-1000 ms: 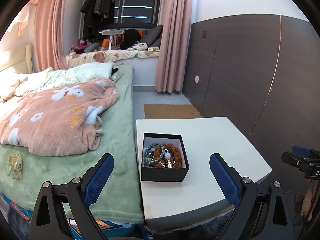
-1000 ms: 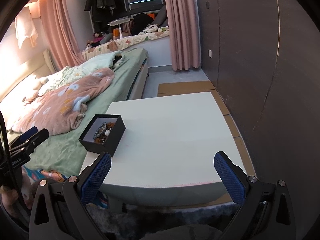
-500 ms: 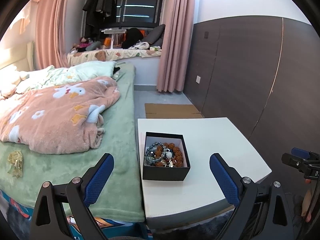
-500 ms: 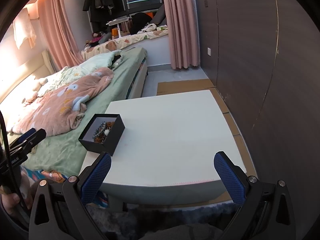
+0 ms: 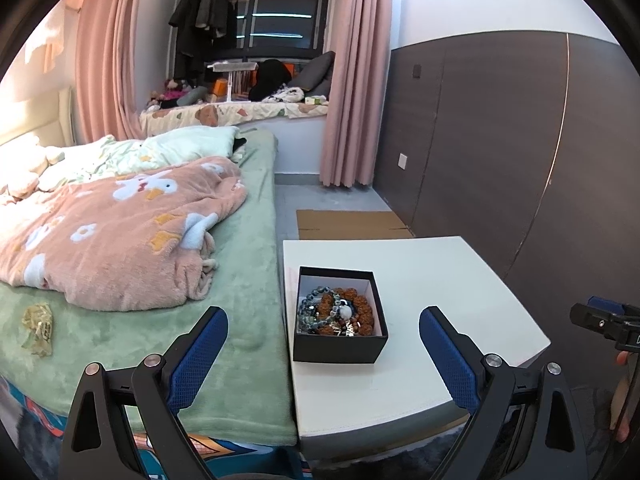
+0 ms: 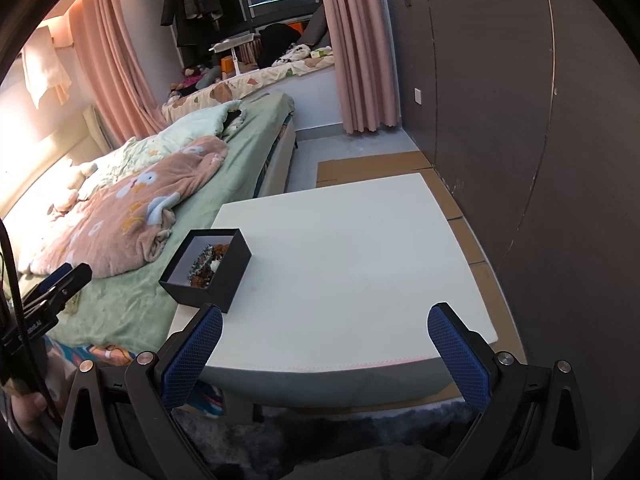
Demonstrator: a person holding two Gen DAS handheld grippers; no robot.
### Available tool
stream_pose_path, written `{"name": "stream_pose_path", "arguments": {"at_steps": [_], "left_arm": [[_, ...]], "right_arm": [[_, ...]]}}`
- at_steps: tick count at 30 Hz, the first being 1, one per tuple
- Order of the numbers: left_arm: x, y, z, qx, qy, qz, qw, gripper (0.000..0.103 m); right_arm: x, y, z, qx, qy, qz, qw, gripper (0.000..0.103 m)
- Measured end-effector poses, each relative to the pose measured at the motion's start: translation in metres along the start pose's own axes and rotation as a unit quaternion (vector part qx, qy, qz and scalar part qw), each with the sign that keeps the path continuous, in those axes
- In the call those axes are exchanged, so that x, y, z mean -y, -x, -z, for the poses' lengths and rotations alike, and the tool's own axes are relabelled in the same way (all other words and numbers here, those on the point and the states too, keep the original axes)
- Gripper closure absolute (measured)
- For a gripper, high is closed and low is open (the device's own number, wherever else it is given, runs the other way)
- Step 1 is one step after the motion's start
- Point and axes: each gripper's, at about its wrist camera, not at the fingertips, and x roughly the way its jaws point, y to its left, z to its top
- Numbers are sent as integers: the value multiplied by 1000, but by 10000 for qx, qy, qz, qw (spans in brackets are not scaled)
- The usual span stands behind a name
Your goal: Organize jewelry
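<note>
Both pairs of jaws stand wide apart and hold nothing: the left gripper (image 5: 323, 344) has its blue-padded fingers (image 5: 198, 356) spread to either side of the black box (image 5: 338, 346), short of it and above the near edge of the white table (image 5: 460, 292), while the right gripper (image 6: 325, 344) hangs spread over the table's near edge, with the box just beyond its left finger (image 6: 192, 354). The box is open, without a lid, and sits flat near the table's near left corner, on the side next to the bed (image 5: 244, 280). Inside it lies a tangled heap of beaded bracelets (image 5: 335, 312): brown knobbly beads, grey-blue beads and one white bead among them; how many strings there are cannot be told. The rest of the tabletop is bare white. The table stands just beside the bed, whose green cover carries a crumpled pink blanket (image 5: 120, 232) with white duck and flower figures. A small crumpled yellowish wrapper (image 5: 38, 330) lies on the green cover, well apart from the box. In the right wrist view the left gripper's tip (image 6: 60, 284) shows at the left edge above the bed, and part of a hand (image 6: 30, 410) is seen below it. A flattened cardboard sheet (image 5: 352, 224) lies on the floor beyond the table, near a dark panelled wall (image 5: 500, 140).
</note>
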Motion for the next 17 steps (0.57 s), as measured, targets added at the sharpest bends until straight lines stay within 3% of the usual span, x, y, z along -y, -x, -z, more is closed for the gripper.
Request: {"name": "stream_pose_path", "arguments": {"at_steps": [17], "left_arm": [[-6,-5,3,-5,-6,4,10000,6]], "right_arm": [[2,-10,-1,-123,-20,39,9999,0]]}}
